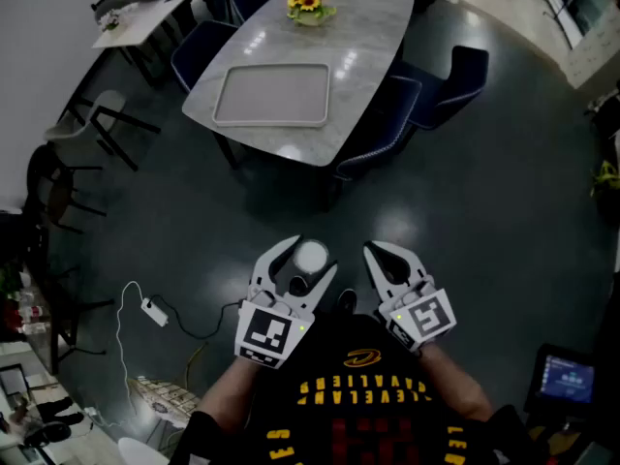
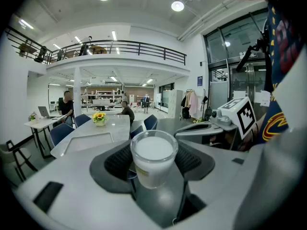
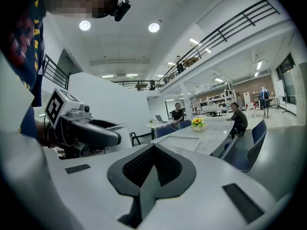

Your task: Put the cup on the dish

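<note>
A clear cup [image 1: 311, 256] filled with something white stands upright between the pads of my left gripper [image 1: 310, 262], which is shut on it. In the left gripper view the cup [image 2: 153, 156] fills the middle, held by its sides. My right gripper [image 1: 375, 252] hangs beside it to the right, shut with nothing in it; in its own view the jaws [image 3: 152, 152] meet in a closed point. The dish, a pale rectangular tray [image 1: 271, 95], lies on a marble table [image 1: 378, 37] far ahead of both grippers, and also shows in the left gripper view [image 2: 91, 139].
A pot of yellow flowers [image 1: 310, 3] stands at the table's far end. Dark blue chairs [image 1: 441, 90] line the table's sides. A white cable with a power adapter [image 1: 155, 311] lies on the dark floor to my left. People sit at desks in the background.
</note>
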`<state>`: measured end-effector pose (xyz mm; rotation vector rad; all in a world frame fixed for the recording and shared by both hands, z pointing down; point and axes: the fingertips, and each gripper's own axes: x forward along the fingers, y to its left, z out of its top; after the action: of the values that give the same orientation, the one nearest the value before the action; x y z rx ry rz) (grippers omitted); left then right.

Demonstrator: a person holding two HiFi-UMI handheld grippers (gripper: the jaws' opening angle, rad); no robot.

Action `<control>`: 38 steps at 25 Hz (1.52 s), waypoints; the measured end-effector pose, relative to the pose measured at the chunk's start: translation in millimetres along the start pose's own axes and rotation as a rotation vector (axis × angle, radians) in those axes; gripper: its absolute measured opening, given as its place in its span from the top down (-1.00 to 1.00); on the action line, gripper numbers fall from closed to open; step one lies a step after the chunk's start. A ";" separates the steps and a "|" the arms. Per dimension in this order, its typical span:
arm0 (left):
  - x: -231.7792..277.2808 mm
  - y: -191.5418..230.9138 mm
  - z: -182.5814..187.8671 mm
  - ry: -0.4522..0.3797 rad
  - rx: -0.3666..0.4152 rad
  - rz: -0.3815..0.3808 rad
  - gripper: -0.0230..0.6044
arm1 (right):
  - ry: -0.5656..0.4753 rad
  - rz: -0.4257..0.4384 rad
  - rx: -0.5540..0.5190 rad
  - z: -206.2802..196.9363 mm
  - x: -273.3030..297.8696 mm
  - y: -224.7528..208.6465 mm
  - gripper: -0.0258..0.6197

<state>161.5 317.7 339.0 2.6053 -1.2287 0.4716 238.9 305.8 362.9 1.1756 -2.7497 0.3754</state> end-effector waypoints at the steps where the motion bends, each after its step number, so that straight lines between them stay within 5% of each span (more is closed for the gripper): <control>1: -0.8 0.8 -0.8 -0.007 0.010 -0.002 0.07 | 0.000 -0.005 0.005 -0.5 1.0 1.3 0.90; 9: -55.0 -22.7 -30.8 -0.017 0.040 -0.062 0.07 | 0.004 -0.067 0.011 -27.3 -28.1 57.9 0.90; 13: -75.0 -24.4 -48.3 0.006 0.061 -0.104 0.07 | 0.025 0.011 -0.085 -44.6 -23.6 108.0 0.89; 18: -103.3 -28.6 -51.6 0.011 0.047 -0.129 0.07 | 0.102 0.167 -0.178 -65.0 -14.7 179.1 0.22; 28: -114.1 -59.5 -20.4 -0.011 0.092 -0.096 0.07 | -0.003 0.258 -0.229 -26.7 -15.6 190.4 0.15; 38: -85.0 -83.7 -0.5 -0.007 0.025 0.000 0.07 | -0.062 0.353 -0.201 -10.5 -39.9 159.1 0.15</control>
<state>175.7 430.3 302.1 2.6298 -1.2327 0.4817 151.3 442.4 336.4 0.6670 -2.9633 0.0919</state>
